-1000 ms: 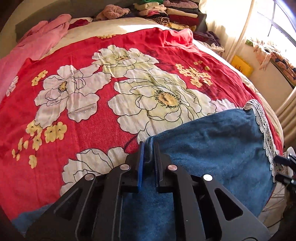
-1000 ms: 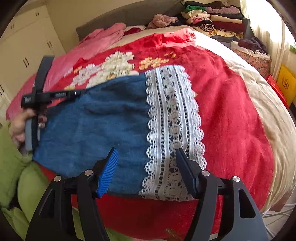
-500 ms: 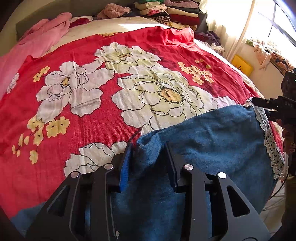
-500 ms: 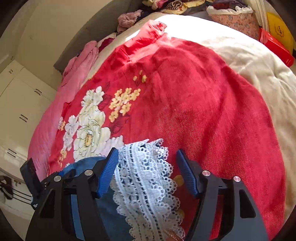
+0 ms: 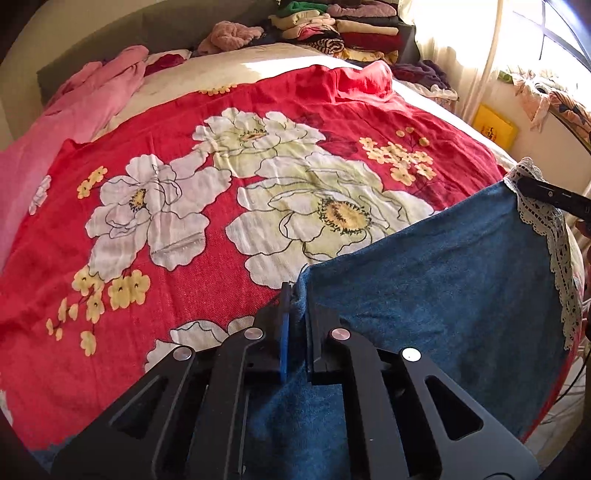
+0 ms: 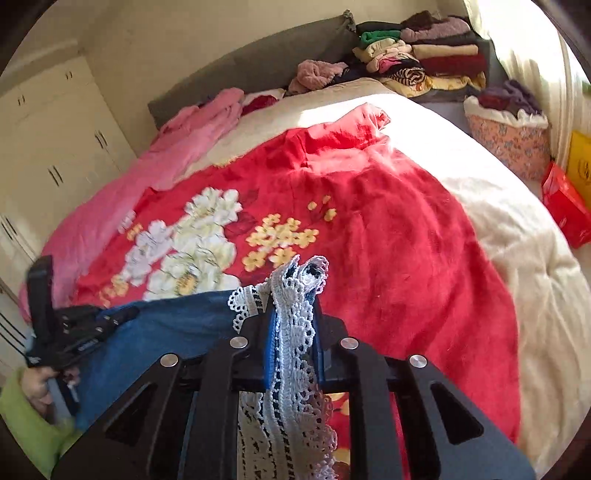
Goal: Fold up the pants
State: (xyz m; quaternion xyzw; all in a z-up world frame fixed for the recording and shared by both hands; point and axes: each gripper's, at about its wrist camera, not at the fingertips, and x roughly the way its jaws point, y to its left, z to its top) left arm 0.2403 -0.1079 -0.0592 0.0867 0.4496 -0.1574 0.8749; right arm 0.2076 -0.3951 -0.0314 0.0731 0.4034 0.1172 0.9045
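Nearest, the left tool (image 5: 296,295) is pinching the blue denim pants (image 5: 424,280), jaws fully closed. The right tool (image 6: 291,314), just having closed, is gripping their white lace trim (image 6: 295,354). Beyond, a red floral blanket (image 5: 221,221) is covering the bed (image 6: 517,236).

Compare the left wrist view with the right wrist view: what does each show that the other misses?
Only the left wrist view shows the left gripper shut on the blue edge of the pants, plus the window. Only the right wrist view shows the right gripper, whose jaws have just been closing, pinching the white lace hem, plus the wardrobe doors and a red box. Both show the red floral blanket, the pink blanket and the folded clothes stack.
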